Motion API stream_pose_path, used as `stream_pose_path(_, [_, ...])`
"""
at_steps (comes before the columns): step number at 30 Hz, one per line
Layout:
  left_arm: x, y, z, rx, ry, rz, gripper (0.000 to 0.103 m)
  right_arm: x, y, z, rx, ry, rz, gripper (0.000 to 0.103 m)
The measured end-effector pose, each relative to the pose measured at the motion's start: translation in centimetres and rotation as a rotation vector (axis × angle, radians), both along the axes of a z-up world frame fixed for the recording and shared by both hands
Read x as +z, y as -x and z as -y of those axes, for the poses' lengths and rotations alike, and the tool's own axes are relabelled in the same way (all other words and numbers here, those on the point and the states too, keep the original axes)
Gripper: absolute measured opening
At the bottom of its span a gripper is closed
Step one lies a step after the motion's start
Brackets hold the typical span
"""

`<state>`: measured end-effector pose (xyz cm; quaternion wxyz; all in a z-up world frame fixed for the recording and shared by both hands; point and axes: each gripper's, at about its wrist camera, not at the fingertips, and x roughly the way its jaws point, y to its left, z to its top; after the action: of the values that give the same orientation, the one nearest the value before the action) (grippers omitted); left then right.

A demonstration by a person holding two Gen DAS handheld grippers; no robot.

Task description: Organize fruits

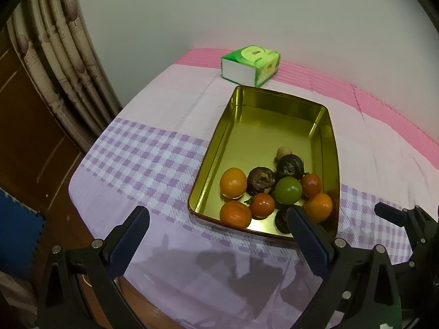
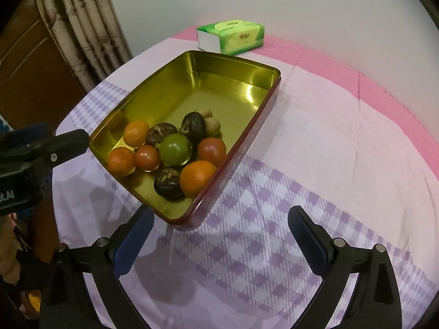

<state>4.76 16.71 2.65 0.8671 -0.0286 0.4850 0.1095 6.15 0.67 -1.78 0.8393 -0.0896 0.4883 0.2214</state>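
Note:
A gold tin tray (image 1: 241, 137) (image 2: 219, 82) with dark red outer walls lies on the checked cloth. Its near end holds several fruits: oranges (image 1: 233, 182) (image 2: 198, 176), red tomatoes (image 1: 262, 205) (image 2: 211, 151), a green one (image 1: 288, 190) (image 2: 175, 149), dark mangosteens (image 1: 260, 181) (image 2: 193, 124) and small tan longans (image 1: 284, 152) (image 2: 212, 125). My left gripper (image 1: 219, 227) is open and empty just in front of the tray's near edge. My right gripper (image 2: 221, 227) is open and empty, near the tray's near corner. The left gripper's finger shows in the right wrist view (image 2: 68, 141).
A green tissue pack (image 1: 251, 64) (image 2: 230, 37) lies behind the tray near the wall. A curtain (image 1: 55, 54) and a wooden cabinet (image 1: 24, 126) stand to the left, beyond the table edge. A pink cloth band (image 2: 343, 63) runs along the back.

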Motion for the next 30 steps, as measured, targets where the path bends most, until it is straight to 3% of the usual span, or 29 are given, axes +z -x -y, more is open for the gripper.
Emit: stream_pose_path(30, [-0.8, -0.2, 0.0, -0.016, 0.029, -0.025, 0.100, -1.4, 0.5, -1.2, 0.045, 0.013, -0.037, 0.098])
